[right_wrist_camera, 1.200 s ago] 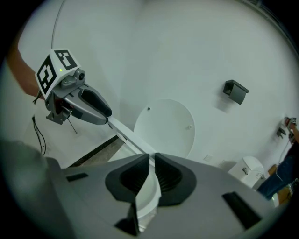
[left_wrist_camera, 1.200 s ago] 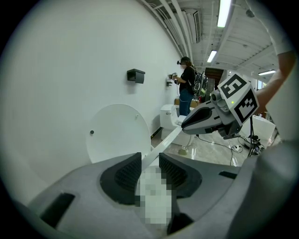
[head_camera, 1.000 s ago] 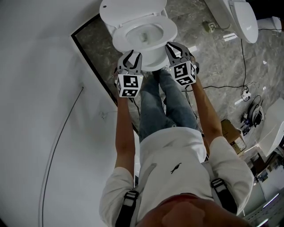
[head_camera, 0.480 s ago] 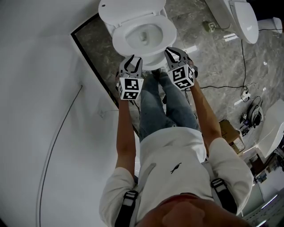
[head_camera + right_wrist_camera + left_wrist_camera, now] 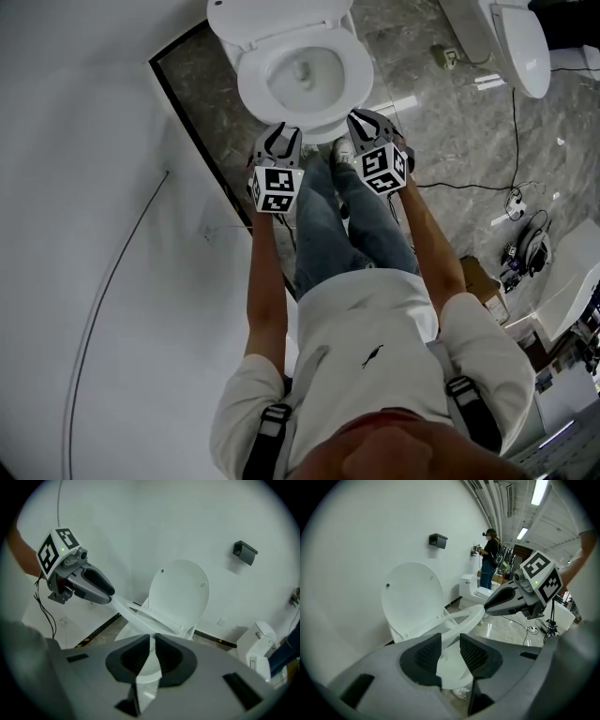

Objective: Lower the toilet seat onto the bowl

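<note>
**Change over the last second:** in the head view both grippers sit slightly nearer the person's legs, and the toilet lies a little higher in the frame.

**Left hand-held gripper** (image 5: pixel 450 643): grey shell with black ribbed pads. The jaws are drawn to a narrow slot and appear to pinch the front-left rim of the seat.

**Right hand-held gripper** (image 5: pixel 152 644): same build, with an even thinner slot. It appears to pinch the front-right rim.

**Toilet seat** (image 5: pixel 465 617): thin, glossy white oval ring, hinged at the rear. It is slanted, with its front edge lifted clear of the bowl, and is neither upright nor flat.

**Lid** (image 5: pixel 412 597): smooth, rounded white shell standing upright against the wall, with small bumpers on its face.

**Bowl** (image 5: pixel 302 70): glazed white ceramic, open beneath the ring.

**Floor** (image 5: pixel 450 122): polished grey veined stone that reflects the light.

**Progress (judged):** the seat is off the lid and partway down. Still to do are the last of the arc, setting it on the bowl rim, and letting go.
</note>
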Demonstrator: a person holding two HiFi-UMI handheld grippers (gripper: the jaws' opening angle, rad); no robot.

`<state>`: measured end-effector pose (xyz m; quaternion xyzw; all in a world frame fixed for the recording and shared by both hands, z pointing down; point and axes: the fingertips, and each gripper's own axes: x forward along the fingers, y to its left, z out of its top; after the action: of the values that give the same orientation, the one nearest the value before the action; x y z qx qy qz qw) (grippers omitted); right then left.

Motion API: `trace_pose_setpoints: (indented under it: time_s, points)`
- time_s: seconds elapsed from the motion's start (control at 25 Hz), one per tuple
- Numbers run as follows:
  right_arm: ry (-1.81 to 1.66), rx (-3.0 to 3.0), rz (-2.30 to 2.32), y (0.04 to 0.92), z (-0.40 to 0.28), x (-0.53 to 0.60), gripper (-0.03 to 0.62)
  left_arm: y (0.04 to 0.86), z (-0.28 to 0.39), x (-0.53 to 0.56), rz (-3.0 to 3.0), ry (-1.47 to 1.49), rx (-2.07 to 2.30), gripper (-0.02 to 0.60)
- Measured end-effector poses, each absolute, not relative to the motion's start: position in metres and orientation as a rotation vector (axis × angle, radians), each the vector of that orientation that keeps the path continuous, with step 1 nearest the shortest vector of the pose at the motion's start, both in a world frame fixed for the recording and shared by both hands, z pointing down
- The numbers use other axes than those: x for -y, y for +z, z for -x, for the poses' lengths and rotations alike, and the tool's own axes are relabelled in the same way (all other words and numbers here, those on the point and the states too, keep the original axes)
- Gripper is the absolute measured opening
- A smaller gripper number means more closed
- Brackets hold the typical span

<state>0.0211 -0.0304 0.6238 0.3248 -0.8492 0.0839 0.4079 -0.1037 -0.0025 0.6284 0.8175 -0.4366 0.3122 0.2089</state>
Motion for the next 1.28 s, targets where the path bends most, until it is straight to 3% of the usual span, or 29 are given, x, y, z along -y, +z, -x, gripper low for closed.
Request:
trace_pose_setpoints:
  time_s: [1.28]
  points:
    - [0.337,2.101,-0.664,0.709,-0.032,-0.033,0.049,0.713,0.093,-0.061,-2.135,0.919,1.173,0.124]
